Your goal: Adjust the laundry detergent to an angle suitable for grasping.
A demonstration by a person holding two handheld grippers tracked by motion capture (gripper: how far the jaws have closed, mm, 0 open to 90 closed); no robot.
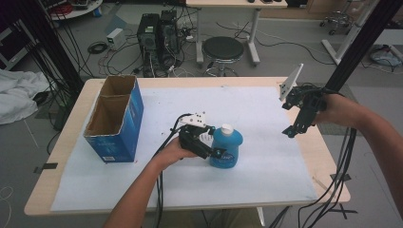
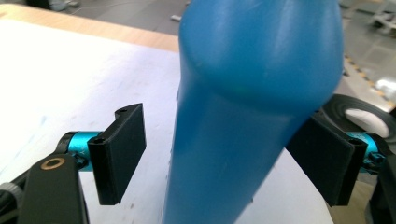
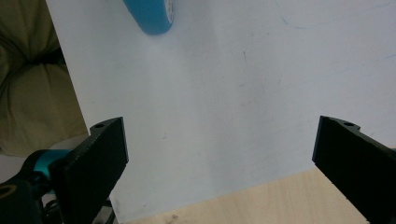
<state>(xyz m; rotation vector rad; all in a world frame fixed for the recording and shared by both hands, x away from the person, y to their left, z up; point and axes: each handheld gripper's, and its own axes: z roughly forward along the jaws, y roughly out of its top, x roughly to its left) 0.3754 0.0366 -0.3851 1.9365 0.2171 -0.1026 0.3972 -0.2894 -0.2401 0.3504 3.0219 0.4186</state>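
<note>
Item: blue bottle [image 1: 226, 148] with a white cap, standing upright on the white sheet [image 1: 266, 114] that covered the worktop [image 1: 332, 164], just right of centre in the high view. In the left gripper view the bottle [image 2: 252, 102] rose through the middle of the frame, leaning slightly.

Left gripper [image 1: 207, 145]: held at centre of the high view, beside the bottle's left flank, a cable trailing toward the lower edge. In its own view the gripper [image 2: 226, 163] had its fingers [image 2: 121, 154] partly spread, one on each side of the bottle; a gap showed between the left pad and the bottle, while the right pad sat close against or behind its edge, contact not certain. No firm hold was visible.

Right gripper [image 1: 291, 130]: held at the right of the high view, over the sheet's edge, well apart from the bottle. In its own view the gripper [image 3: 219, 158] had its fingers [image 3: 100, 158] wide apart with nothing between them; the bottle's base [image 3: 149, 16] showed at the upper left.

Also present: blue cardboard box [image 1: 114, 118], open-topped with two compartments, at the left of the high view.
</note>
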